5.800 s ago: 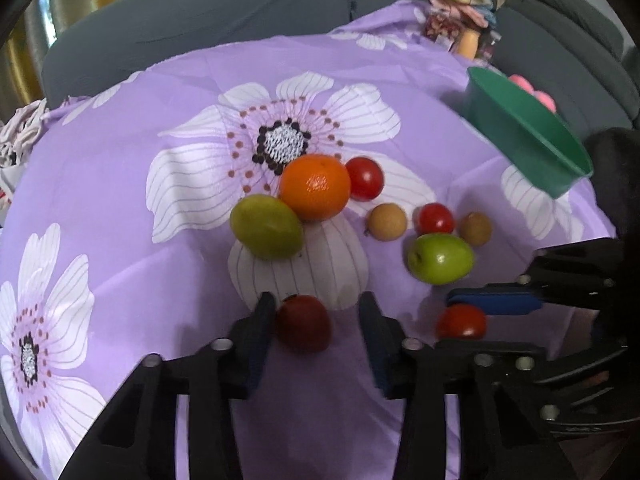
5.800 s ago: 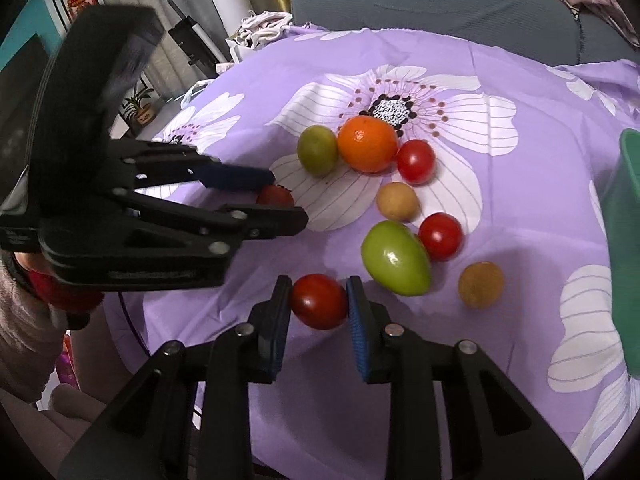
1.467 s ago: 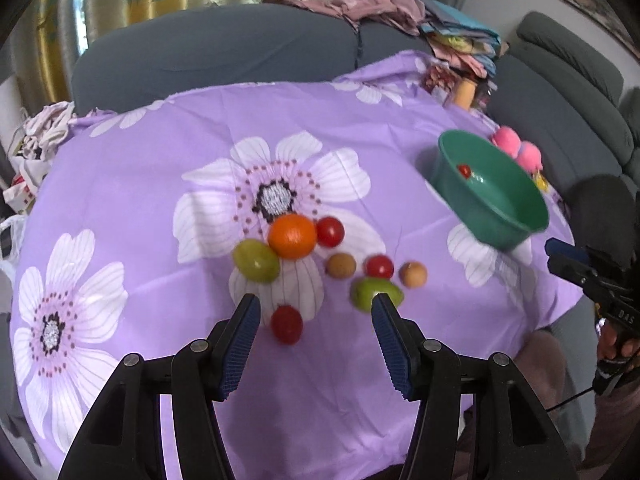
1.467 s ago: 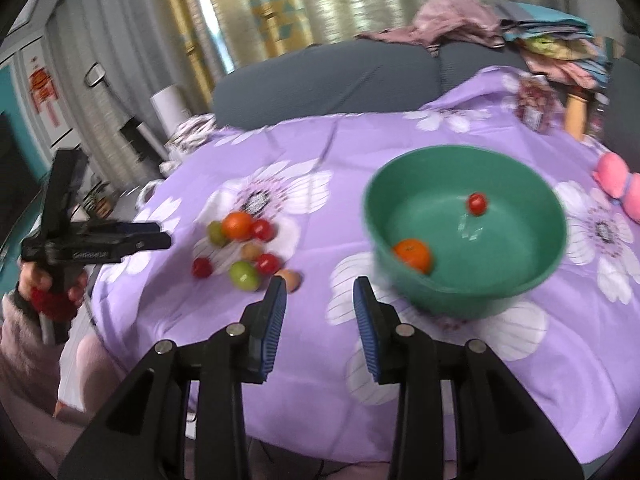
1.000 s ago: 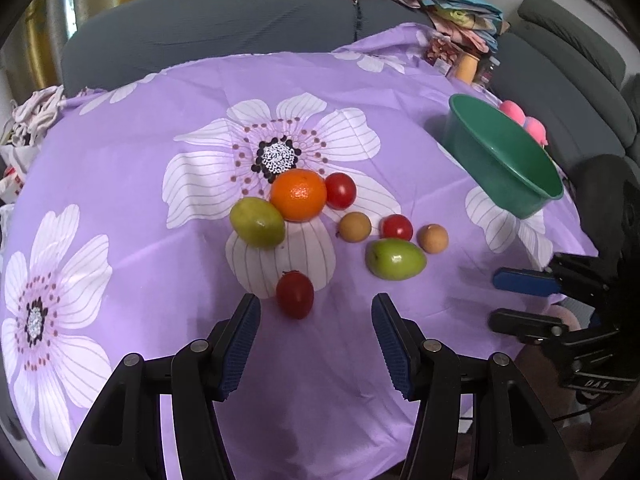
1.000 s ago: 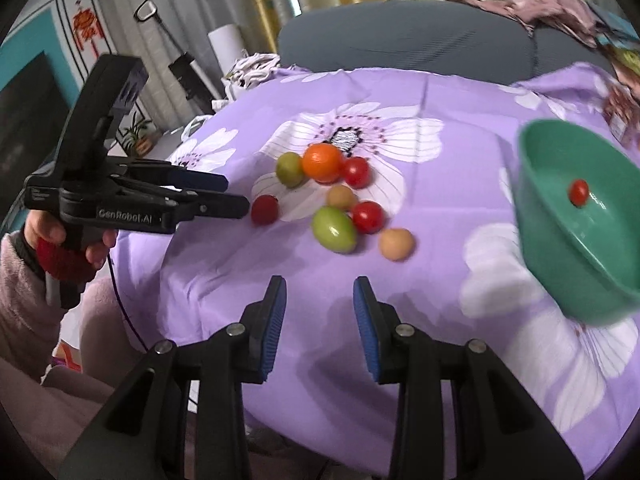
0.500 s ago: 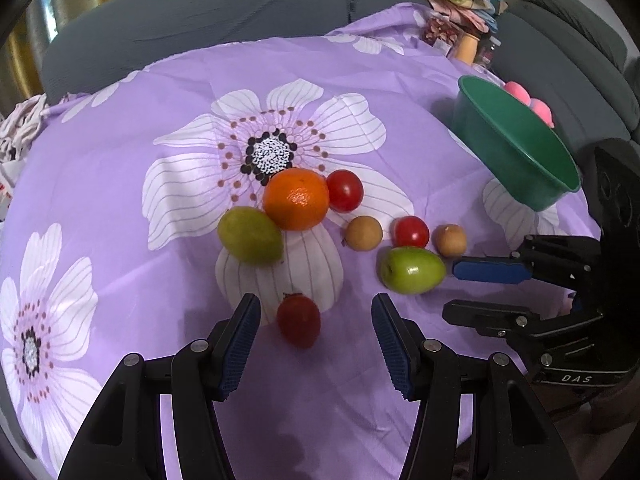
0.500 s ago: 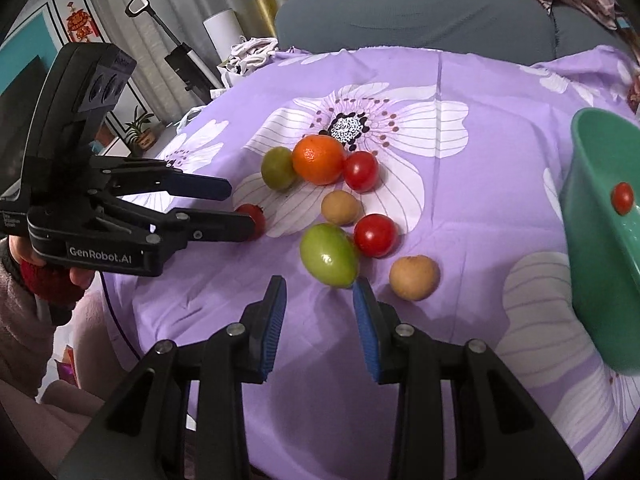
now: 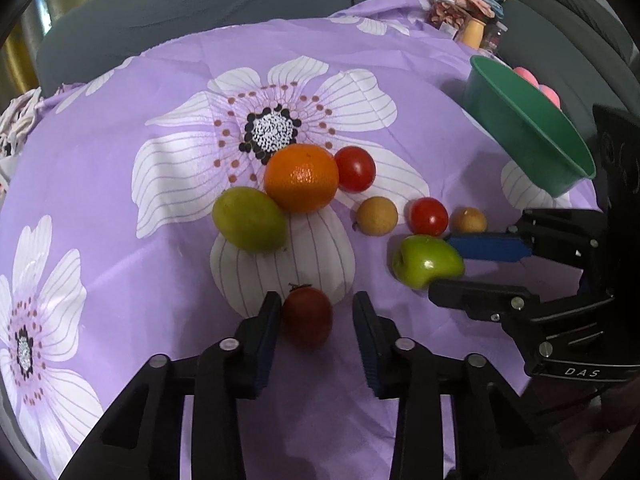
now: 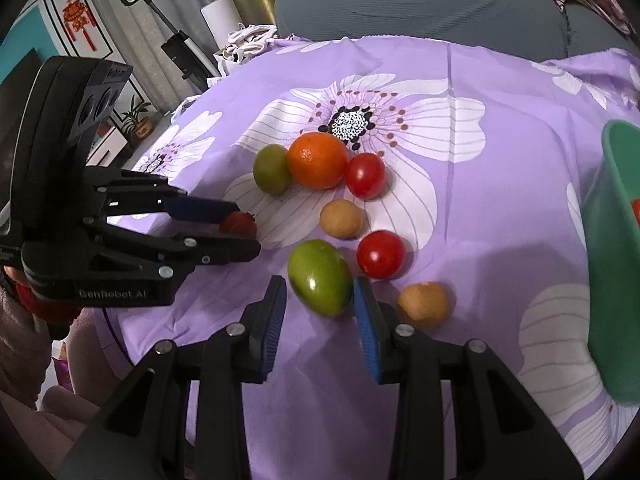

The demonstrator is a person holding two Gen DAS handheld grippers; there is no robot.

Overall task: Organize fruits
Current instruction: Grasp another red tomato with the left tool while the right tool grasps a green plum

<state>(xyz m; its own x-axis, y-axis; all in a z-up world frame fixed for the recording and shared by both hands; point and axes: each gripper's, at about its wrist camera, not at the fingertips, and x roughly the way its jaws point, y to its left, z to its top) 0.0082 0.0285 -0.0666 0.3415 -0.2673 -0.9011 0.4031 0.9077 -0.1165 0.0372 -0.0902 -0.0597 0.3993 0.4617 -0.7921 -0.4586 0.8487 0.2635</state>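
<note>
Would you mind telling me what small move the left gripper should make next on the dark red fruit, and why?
Probably finish closing and then lift. The left gripper is closing its jaws with the dark red fruit between them; one pad sits against it, while the other still shows a gap. The fruit lies on the purple cloth, and the green bowl stands off to the right.

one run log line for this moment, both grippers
left gripper: closing around dark red tomato | right gripper: fingers straddle green fruit, no squeeze | green bowl: waiting
</note>
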